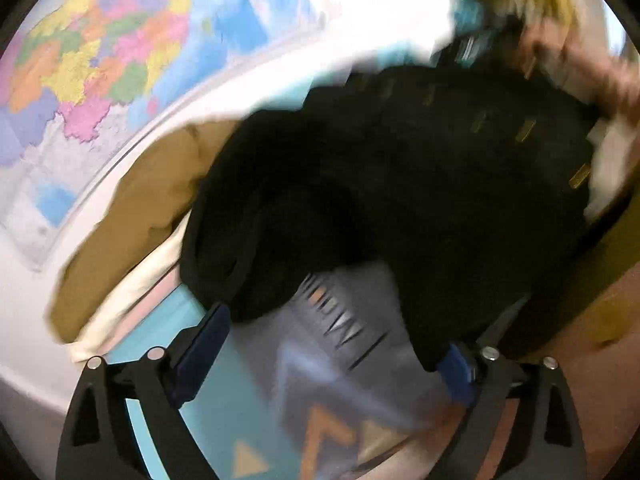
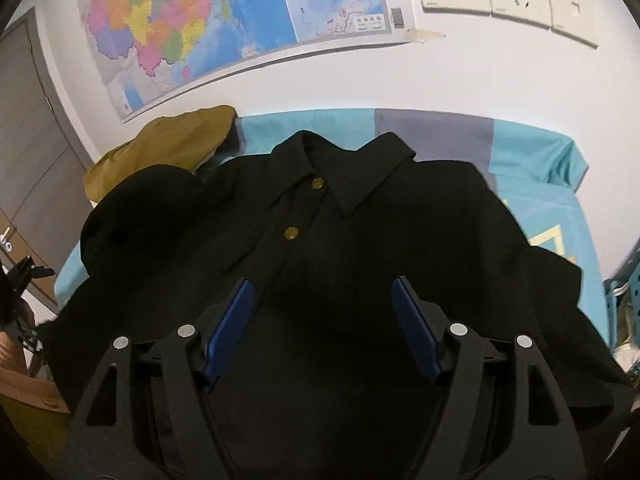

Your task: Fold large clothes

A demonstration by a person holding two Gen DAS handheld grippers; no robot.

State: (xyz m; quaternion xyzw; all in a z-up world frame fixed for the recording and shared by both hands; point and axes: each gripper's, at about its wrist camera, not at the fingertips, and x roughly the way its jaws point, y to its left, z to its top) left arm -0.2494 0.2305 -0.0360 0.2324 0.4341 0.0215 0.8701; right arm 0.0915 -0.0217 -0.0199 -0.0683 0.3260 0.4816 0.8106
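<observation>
Left wrist view: the left gripper (image 1: 332, 344) is shown with fingers spread, nothing pinched; the black shirt (image 1: 400, 184) lies blurred above, its lower edge reaching the right finger, on the patterned bed cover (image 1: 320, 392).

Right wrist view: the right gripper (image 2: 324, 328) is held with fingers spread over the shirt's midsection. The collar (image 2: 352, 172) points to the frame's top; the long axis runs bottom to top, along the placket.
</observation>
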